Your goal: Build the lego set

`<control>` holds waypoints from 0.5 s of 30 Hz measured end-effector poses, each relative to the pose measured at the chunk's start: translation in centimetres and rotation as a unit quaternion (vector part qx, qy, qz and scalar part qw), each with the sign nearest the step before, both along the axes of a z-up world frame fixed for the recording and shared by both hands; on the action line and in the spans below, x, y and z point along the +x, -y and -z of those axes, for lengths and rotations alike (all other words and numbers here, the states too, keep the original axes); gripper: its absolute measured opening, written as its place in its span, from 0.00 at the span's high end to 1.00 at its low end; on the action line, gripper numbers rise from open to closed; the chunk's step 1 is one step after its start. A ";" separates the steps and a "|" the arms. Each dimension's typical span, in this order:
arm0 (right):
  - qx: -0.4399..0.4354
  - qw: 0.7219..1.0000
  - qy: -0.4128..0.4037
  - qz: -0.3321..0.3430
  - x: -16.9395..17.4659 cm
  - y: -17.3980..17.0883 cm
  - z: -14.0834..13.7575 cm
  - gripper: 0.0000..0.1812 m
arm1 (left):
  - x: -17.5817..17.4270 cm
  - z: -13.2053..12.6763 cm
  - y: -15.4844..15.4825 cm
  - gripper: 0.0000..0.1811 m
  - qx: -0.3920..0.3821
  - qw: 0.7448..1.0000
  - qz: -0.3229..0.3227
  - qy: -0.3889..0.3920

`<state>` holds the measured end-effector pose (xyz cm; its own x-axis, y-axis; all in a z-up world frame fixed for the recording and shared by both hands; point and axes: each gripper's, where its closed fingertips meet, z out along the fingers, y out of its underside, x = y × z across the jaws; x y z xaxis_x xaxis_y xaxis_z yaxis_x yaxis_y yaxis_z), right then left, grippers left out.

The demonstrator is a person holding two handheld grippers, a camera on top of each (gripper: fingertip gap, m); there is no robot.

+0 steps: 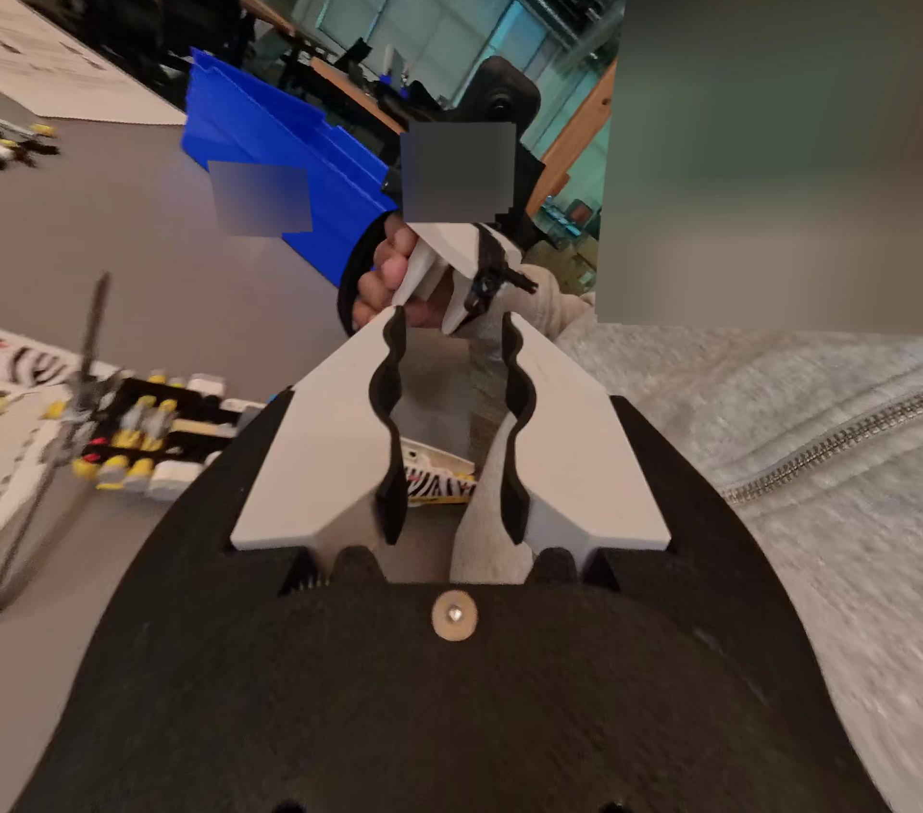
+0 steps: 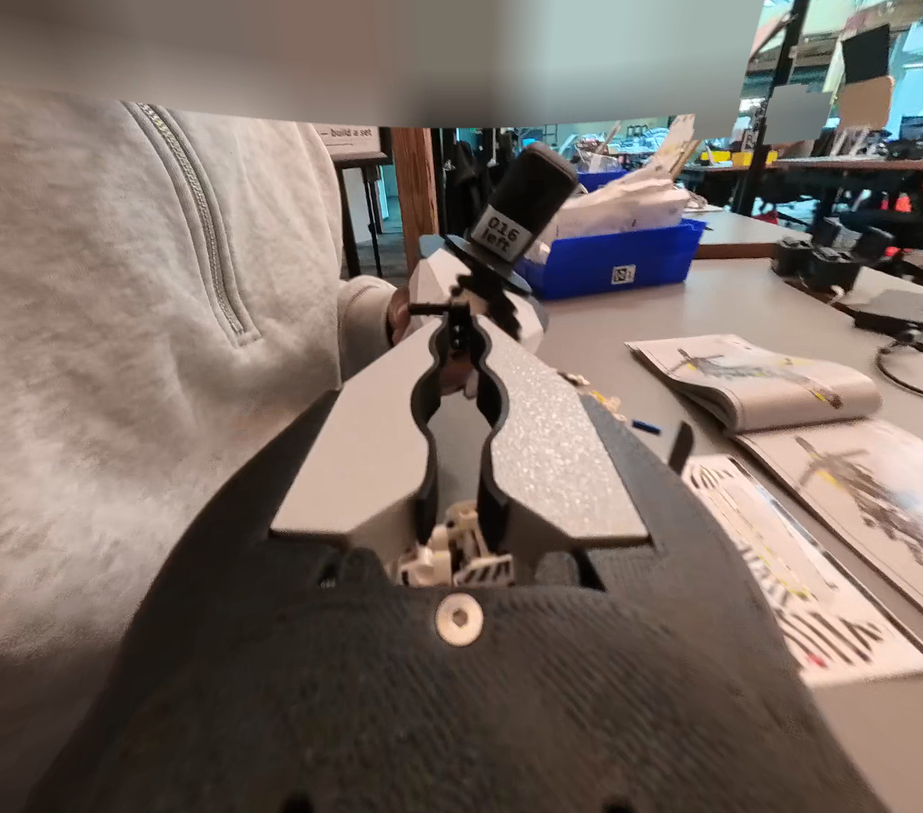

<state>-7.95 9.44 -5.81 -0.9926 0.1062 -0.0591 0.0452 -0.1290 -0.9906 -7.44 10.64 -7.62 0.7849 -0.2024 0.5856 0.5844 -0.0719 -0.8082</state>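
Observation:
My right gripper (image 2: 458, 332) is shut on a small black Lego piece (image 2: 457, 325) with a pin sticking out to its left, held in the air in front of a person's grey sweater. In the left wrist view the same piece (image 1: 487, 290) sits between the right gripper's white fingers (image 1: 424, 270), just beyond my left gripper (image 1: 452, 320). My left gripper is open and empty, and shows farther off in the right wrist view (image 2: 499, 290). A black, yellow and white Lego model (image 1: 140, 429) lies on the table at lower left. White Lego parts (image 2: 449, 544) show below my right fingers.
A blue bin (image 2: 614, 260) stands on the grey table (image 2: 724, 305) behind the grippers; it also shows in the left wrist view (image 1: 279, 140). Open instruction booklets (image 2: 749, 379) and a striped sticker sheet (image 2: 799, 589) lie to the right. The person's sweater (image 2: 125, 290) is close on the left. Only a small space, under 4 cm, lies between the two pairs of fingers.

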 end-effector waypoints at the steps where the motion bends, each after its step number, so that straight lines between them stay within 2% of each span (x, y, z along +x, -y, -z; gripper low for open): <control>1: -0.002 1.000 -0.001 -0.006 0.4 0.4 -0.1 0.97 | 0.5 -0.3 -0.2 0.80 0.013 1.000 0.012 0.014; 2: -0.001 1.000 -0.002 -0.011 0.7 0.7 -0.2 0.97 | 0.9 -0.9 -0.2 0.83 0.033 0.999 0.024 0.032; 4: -0.008 1.000 0.004 -0.017 1.2 0.9 -0.5 0.98 | 2.0 -2.0 0.3 0.93 0.077 0.994 0.056 0.058; 7: -0.019 0.999 0.023 -0.041 2.3 1.2 -0.8 0.97 | 3.1 -2.3 0.8 0.95 0.097 0.989 0.085 0.071; 11: 0.000 0.998 0.049 -0.046 2.9 1.1 -0.3 0.97 | 3.8 -2.0 0.9 0.96 0.090 0.991 0.085 0.049; 15: 0.011 0.994 0.104 0.001 1.4 -0.7 -0.2 0.84 | 2.8 -1.8 1.1 0.96 0.087 0.994 0.048 0.034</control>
<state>-6.55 10.11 -5.65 -0.9588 0.1117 -0.2613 0.2496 -0.1084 -0.9623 -4.60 9.54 -5.79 0.7173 -0.3779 0.5854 0.6348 0.0083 -0.7726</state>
